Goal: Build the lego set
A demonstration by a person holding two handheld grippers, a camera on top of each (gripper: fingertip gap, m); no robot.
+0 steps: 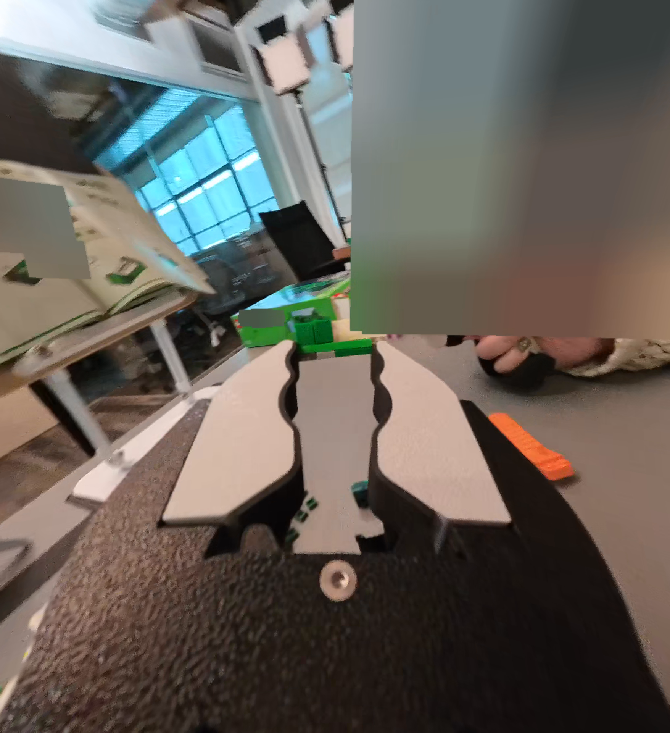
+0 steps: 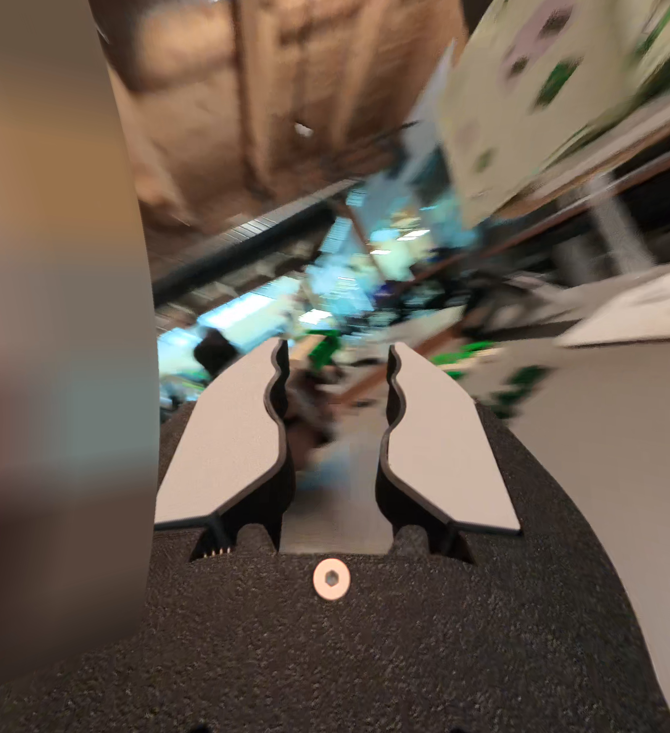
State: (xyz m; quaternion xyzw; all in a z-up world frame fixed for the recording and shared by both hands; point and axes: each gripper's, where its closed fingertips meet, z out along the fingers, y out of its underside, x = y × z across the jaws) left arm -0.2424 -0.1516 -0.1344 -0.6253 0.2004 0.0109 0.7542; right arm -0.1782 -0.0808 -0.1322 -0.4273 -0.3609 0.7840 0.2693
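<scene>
Grey, matte tabletop [image 1: 622, 416] is filling the lower right of the left wrist view, where the left gripper [image 1: 334, 351] is hovering with its jaws standing apart and holding nothing. Beyond its tips, at frame centre, a partly built green lego model [image 1: 317, 337] is sitting in front of a green box [image 1: 270, 335]. An orange ridged brick separator [image 1: 531, 446] is lying at right, and tiny green pieces [image 1: 301, 515] are showing between the fingers. An open instruction booklet [image 1: 119, 238] is resting on a stand at left. The right gripper [image 2: 337, 353] is also gaping empty, its view smeared by motion. Judging by this, a piece is being sought; next comes a careful pinch on a small, glossy, studded brick
</scene>
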